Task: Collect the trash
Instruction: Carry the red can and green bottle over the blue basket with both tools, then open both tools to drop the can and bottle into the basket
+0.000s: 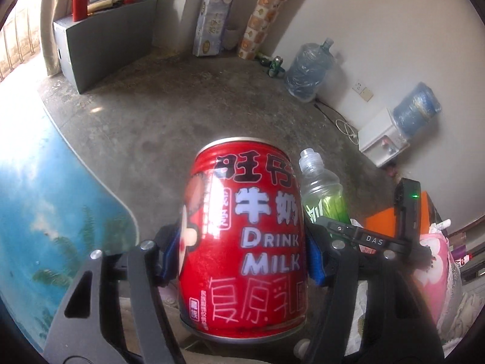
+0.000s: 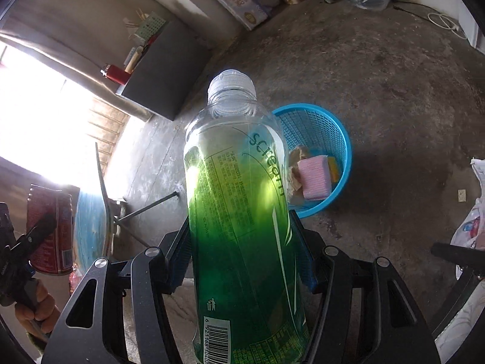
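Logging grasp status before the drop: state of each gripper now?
Left gripper: closed on the red milk can.
Right gripper: closed on the green bottle.

red can: "DRINK MILK" (Chinese too) | green bottle: "scream"
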Demonstrator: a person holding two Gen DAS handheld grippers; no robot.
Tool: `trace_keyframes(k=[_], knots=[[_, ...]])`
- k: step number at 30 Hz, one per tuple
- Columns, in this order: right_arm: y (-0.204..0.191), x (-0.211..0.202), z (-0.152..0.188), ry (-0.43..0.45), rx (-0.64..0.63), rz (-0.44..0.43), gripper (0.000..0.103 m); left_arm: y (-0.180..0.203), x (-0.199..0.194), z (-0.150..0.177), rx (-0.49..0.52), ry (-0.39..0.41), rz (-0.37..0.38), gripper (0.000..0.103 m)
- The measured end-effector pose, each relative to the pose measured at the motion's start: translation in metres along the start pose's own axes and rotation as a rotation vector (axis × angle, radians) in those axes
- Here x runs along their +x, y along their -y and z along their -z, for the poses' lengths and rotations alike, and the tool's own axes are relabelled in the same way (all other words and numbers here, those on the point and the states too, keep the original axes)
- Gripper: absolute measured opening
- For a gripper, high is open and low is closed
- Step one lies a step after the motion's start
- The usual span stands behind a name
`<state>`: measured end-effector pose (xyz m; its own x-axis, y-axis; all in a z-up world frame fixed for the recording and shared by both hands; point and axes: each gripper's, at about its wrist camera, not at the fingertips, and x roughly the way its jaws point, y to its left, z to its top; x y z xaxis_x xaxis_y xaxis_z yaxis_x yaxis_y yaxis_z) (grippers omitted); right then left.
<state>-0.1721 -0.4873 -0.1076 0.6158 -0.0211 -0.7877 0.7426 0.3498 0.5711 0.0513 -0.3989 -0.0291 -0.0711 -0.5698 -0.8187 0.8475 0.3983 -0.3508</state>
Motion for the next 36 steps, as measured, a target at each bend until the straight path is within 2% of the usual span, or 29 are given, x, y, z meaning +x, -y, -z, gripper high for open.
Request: trace_keyframes(k=[5, 9, 12, 14, 15, 17, 20, 23, 25, 28, 36], knots=[[0.038, 0.061, -0.019, -0.11, 0.08, 0.013, 0.057, -0.004, 0.112, -0.002, -0.075, -0.194, 0.003, 0.062], [0.054, 0.114, -0.041, -0.2, 0.118, 0.047, 0.057, -0.01, 0.183, -0.008, -0.118, -0.286, -0.028, 0.062], [0.057, 0.143, -0.061, -0.209, 0.12, 0.075, 0.058, -0.02, 0.22, -0.016, -0.138, -0.325, -0.045, 0.062], [0.062, 0.162, -0.074, -0.216, 0.119, 0.113, 0.059, -0.026, 0.237, -0.022, -0.149, -0.32, -0.091, 0.062], [0.064, 0.172, -0.079, -0.224, 0.107, 0.136, 0.063, -0.028, 0.244, -0.023, -0.153, -0.315, -0.118, 0.063], [0.069, 0.188, -0.086, -0.245, 0.097, 0.159, 0.066, -0.035, 0.245, -0.025, -0.173, -0.296, -0.143, 0.066], [0.073, 0.2, -0.089, -0.249, 0.089, 0.168, 0.067, -0.045, 0.232, -0.026, -0.193, -0.251, -0.096, 0.066], [0.073, 0.198, -0.089, -0.225, 0.078, 0.205, 0.069, -0.045, 0.214, -0.031, -0.18, -0.204, -0.091, 0.066], [0.075, 0.192, -0.088, -0.208, 0.087, 0.187, 0.069, -0.043, 0.199, -0.034, -0.173, -0.17, -0.083, 0.066], [0.074, 0.177, -0.087, -0.167, 0.081, 0.218, 0.069, -0.036, 0.176, -0.034, -0.152, -0.128, -0.078, 0.066], [0.067, 0.11, -0.078, -0.003, 0.05, 0.258, 0.069, -0.003, 0.089, -0.024, -0.055, -0.011, -0.015, 0.066]])
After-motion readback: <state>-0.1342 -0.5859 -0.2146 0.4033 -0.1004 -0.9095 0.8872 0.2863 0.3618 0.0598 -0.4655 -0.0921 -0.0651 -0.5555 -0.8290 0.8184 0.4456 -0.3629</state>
